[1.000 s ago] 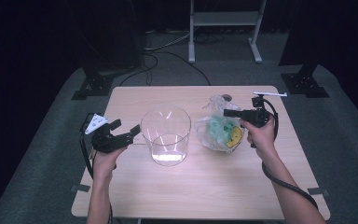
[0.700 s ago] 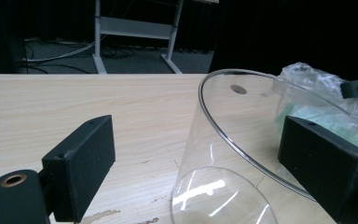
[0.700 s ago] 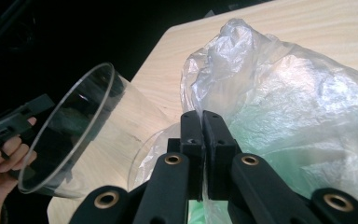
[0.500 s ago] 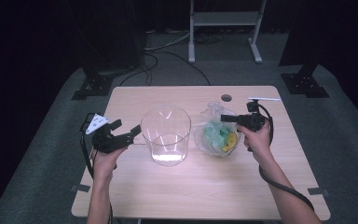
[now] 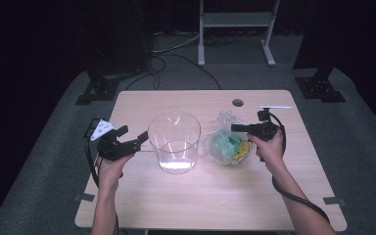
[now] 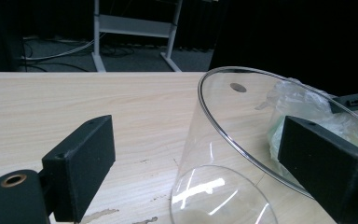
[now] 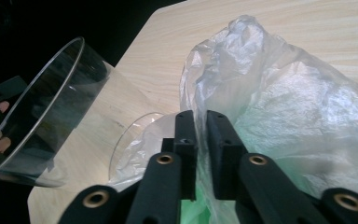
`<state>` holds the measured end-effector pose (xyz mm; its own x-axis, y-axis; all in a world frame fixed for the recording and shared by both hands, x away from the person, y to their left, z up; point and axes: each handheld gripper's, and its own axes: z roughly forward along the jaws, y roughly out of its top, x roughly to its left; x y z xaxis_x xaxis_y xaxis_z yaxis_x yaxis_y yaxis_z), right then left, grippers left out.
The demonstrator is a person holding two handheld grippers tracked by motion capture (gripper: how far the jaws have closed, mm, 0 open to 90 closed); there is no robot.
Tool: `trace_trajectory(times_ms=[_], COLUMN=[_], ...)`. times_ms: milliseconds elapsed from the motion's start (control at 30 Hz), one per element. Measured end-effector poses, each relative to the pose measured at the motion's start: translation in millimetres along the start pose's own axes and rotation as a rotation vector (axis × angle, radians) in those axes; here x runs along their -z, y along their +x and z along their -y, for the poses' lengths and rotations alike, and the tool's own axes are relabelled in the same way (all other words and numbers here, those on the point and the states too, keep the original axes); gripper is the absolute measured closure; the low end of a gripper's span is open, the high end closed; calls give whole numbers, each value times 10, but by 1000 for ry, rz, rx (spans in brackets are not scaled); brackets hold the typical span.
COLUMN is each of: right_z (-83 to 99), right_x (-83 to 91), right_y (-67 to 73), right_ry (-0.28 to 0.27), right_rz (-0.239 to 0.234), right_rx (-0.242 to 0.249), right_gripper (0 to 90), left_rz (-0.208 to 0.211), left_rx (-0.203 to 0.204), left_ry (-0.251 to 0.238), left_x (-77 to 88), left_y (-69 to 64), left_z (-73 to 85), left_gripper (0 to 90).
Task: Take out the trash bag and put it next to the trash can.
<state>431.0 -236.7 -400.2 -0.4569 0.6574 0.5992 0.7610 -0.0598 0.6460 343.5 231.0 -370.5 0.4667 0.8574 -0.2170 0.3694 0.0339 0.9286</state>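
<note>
Plastic bag [image 7: 279, 93], crinkled, between my right gripper [image 7: 200, 116] jaws just opening, smooth glass cylinder [image 5: 174, 142] beside, left gripper [image 5: 134, 139] spread.

Glass container [image 5: 174, 142] blocks the centre; plastic bag [image 5: 225, 142] just right; front tabletop [image 5: 200, 205] free.

The table [image 5: 215, 205] is pale matt wood grain, scuffed in spots. The tub [image 5: 174, 142] is clear, glossy plastic. The bag [image 7: 279, 93] is thin, crinkled, translucent plastic film.
</note>
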Motion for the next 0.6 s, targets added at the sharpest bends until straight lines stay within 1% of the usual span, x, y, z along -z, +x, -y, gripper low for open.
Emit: trace_trajectory(times_ms=[33, 67, 100, 133, 167, 200, 267, 300, 333, 400, 433, 600], right_z=[-4, -4, -8, -18, -18, -29, -40, -40, -52, -63, -63, -83], right_x=[9, 9, 17, 36, 36, 53, 69, 69, 88, 108, 108, 185], right_y=[1, 1, 1, 1, 1, 6, 7, 7, 9, -2, -2, -34], right_ry=[-4, -4, -10, -20, -20, -29, -32, -32, -34, -36, -36, -53], right_rz=[0, 0, 1, 2, 2, 15, 22, 22, 41, 48, 48, 92], right_rx=[4, 4, 7, 18, 18, 29, 34, 34, 45, 47, 47, 53], right_gripper=[741, 741, 715, 648, 648, 582, 535, 535, 499, 462, 462, 410], left_rz=[0, 0, 0, 0, 0, 0, 1, 1, 0, 0, 0, 0], left_rx=[0, 0, -1, 0, 0, 0, -1, -1, 0, -1, -1, 0], left_ry=[0, 0, 0, 0, 0, 1, 2, 2, 1, 2, 2, 1], left_x=[0, 0, 0, -1, -1, -3, -5, -5, -6, -8, -8, -9], left_y=[-1, -1, -1, -1, -1, 0, 0, 0, -1, -3, -3, -5], left_z=[0, -1, -1, -1, -1, 0, 1, 1, 1, 2, 2, 2], left_gripper=[98, 98, 98, 98, 99, 98, 98, 98, 98, 99, 98, 99])
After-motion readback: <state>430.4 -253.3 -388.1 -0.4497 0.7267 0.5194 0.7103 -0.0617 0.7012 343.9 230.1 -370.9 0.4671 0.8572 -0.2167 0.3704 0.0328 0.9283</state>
